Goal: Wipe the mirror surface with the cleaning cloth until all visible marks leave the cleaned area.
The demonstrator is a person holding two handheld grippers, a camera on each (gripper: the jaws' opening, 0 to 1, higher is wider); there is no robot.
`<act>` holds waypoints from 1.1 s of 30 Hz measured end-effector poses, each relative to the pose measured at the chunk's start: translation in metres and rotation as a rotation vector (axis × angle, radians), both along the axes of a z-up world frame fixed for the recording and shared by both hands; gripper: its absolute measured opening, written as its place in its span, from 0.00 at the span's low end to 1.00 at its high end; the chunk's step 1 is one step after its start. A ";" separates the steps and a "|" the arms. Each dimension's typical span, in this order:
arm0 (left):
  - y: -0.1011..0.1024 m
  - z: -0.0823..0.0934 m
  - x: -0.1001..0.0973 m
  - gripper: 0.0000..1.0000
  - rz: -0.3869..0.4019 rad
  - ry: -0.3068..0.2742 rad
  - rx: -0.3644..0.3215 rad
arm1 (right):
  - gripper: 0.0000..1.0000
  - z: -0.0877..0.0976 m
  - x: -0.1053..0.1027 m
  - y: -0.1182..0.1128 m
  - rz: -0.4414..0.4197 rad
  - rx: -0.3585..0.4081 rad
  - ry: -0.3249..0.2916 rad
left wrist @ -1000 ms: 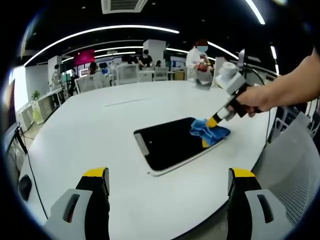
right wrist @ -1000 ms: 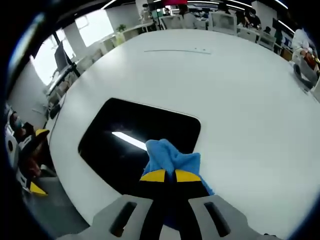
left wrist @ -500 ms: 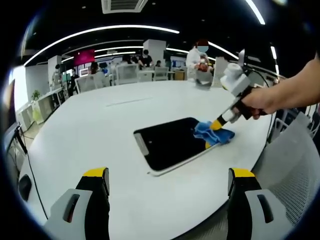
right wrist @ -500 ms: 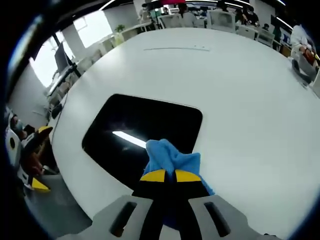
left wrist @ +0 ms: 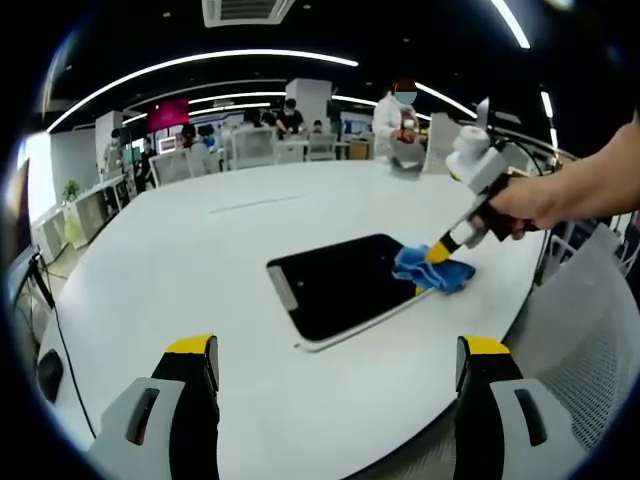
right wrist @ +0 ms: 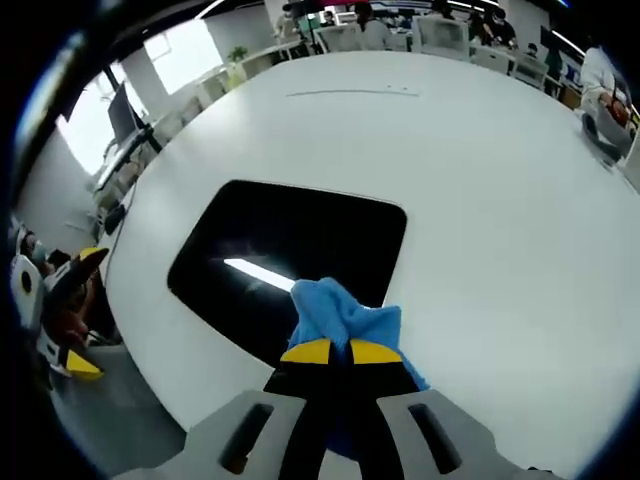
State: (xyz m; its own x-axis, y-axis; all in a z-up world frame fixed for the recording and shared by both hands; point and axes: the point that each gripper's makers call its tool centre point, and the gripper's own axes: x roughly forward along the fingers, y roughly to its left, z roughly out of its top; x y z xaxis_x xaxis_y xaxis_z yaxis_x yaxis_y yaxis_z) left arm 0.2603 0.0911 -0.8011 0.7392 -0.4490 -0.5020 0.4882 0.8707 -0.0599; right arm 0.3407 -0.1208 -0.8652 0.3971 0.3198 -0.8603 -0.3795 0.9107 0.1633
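Gripping the blue cloth tightly, right tool presses mirror's five-o'clock edge; left tool gapes empty.

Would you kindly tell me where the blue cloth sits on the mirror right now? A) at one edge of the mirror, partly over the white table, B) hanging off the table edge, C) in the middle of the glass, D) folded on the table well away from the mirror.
A: in the left gripper view the blue cloth, pinched in the right tongs, lies over one edge of the mirror, lapping onto the white table.
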 end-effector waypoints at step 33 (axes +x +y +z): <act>0.000 -0.001 0.000 0.99 0.001 0.004 0.002 | 0.00 0.000 -0.004 0.002 -0.015 0.015 0.009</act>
State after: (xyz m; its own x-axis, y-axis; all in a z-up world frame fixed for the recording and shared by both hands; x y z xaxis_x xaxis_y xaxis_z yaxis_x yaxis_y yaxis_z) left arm 0.2604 0.0915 -0.8017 0.7380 -0.4471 -0.5054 0.4869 0.8714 -0.0600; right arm 0.3366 -0.1185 -0.8652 0.3945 0.3262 -0.8591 -0.3641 0.9138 0.1798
